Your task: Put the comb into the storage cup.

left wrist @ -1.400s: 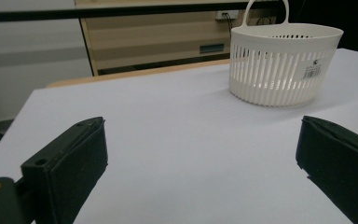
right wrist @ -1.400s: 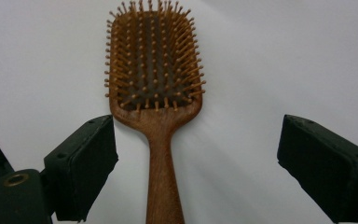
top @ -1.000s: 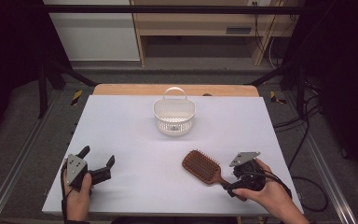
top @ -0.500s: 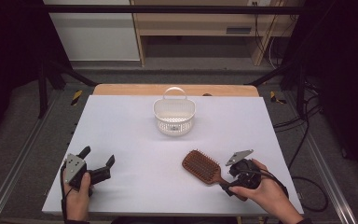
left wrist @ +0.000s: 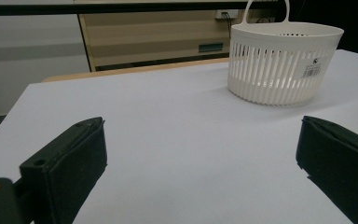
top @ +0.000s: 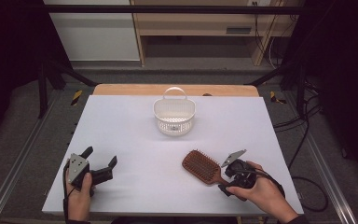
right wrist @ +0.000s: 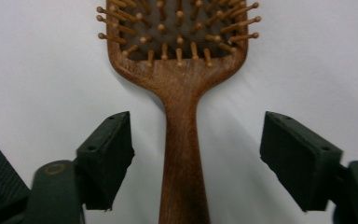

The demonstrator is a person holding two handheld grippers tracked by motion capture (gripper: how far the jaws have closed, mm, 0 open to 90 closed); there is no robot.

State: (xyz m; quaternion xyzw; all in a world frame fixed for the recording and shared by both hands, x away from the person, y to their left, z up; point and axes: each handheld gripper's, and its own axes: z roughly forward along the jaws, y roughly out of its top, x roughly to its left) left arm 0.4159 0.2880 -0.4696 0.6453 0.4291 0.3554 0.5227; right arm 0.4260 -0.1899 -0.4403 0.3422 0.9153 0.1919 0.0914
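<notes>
A: Where does the brown wooden paddle hairbrush (top: 204,166) lie?

B: Flat on the white tabletop (top: 135,135), bristles up, near the front right edge, well apart from the white slatted plastic basket (top: 174,116) with its loop handle farther back. Its handle (right wrist: 182,154) points toward the right hand-held gripper (right wrist: 193,158).

A: And that gripper?

B: Its jaws straddle the handle and have just been closing, but in the right gripper view there is bare tabletop either side of the wood, so the pads do not press on it yet. The left hand-held gripper (top: 101,170) rests at the front left, jaws spread wide with nothing between them.

A: How should the brush handle?

B: I'd judge it stiff and fairly light, head-heavy though. The smooth finished wood may slip or swivel if pinched near the tail end. Better to grip the handle close to where it flares into the head, clear of the thin wooden pins (right wrist: 182,28), which look like the only delicate part.
</notes>
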